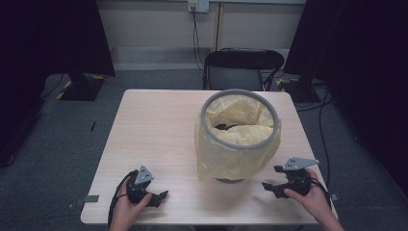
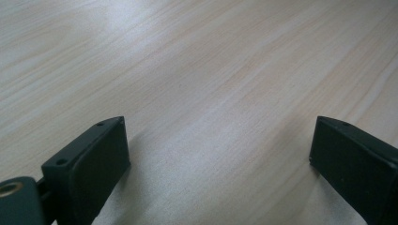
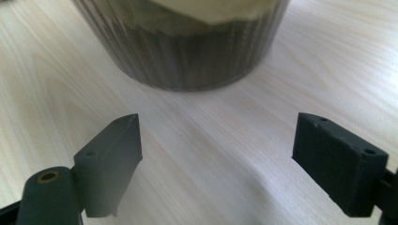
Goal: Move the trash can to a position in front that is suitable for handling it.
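While both grippers rest low at the table's near edge, the scene reads so:

Bin [image 1: 239,179]: stands upright on the table, right of centre, nearer the right gripper than the left; its dark ribbed wall [image 3: 187,56] shows close ahead in the right gripper view.
Bag [image 1: 231,154]: yellow, lining the bin, folded over the outside and hanging down most of the wall; something dark lies inside, too small to tell.
Ring [image 1: 240,94]: grey, seated round the bin's top over the bag.
Right gripper [image 1: 270,185]: near the bin's base on its right, apart from it, jaws spread wide with bare table between them; held in the person's right hand [image 1: 312,199].
Left gripper [image 1: 161,196]: well left of the bin, jaws spread wide over bare wood, holding nothing; held in the left hand [image 1: 127,207].
Table [image 1: 154,125]: light wood.
Chair [image 1: 243,65]: black, behind the table's far edge.
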`<state>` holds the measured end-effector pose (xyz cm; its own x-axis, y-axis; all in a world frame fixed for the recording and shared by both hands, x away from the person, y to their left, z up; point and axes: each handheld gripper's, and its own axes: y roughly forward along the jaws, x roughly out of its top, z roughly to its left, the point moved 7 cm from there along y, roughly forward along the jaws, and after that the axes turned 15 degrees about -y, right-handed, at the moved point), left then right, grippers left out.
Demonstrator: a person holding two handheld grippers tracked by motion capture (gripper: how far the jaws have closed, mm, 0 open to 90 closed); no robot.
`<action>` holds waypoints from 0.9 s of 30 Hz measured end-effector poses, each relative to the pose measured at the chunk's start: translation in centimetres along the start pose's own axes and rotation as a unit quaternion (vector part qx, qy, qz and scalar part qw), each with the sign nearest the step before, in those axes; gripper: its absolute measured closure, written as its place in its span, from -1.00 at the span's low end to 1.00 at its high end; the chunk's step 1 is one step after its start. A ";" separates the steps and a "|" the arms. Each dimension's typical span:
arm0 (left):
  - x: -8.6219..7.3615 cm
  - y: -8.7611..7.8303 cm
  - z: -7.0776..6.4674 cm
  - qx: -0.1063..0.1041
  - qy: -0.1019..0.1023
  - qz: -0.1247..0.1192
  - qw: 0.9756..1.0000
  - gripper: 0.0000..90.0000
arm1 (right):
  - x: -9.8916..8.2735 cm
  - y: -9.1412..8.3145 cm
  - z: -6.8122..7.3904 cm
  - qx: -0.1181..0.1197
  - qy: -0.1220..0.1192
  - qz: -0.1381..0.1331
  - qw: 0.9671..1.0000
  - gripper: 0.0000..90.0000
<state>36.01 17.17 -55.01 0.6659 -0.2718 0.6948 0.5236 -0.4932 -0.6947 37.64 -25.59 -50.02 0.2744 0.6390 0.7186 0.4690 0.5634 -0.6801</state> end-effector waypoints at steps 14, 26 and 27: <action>0.0 0.0 0.0 0.000 0.000 0.000 1.000 -0.90 | 3.9 -1.8 -0.3 0.014 -0.021 -0.021 0.999 -0.66; 0.0 0.0 0.0 0.000 0.000 0.000 1.000 -0.90 | 5.6 -1.9 -0.3 0.021 -0.022 -0.037 0.999 -0.66; 0.0 0.0 0.0 0.000 0.000 0.000 1.000 -0.90 | 6.0 -1.8 -0.3 0.021 -0.020 -0.040 0.999 -0.66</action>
<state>36.00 17.17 -55.01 0.6660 -0.2721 0.6946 0.5233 -0.4931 -0.6950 38.68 -22.97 -44.46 0.2042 0.6105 0.7652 0.4516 0.6348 -0.6270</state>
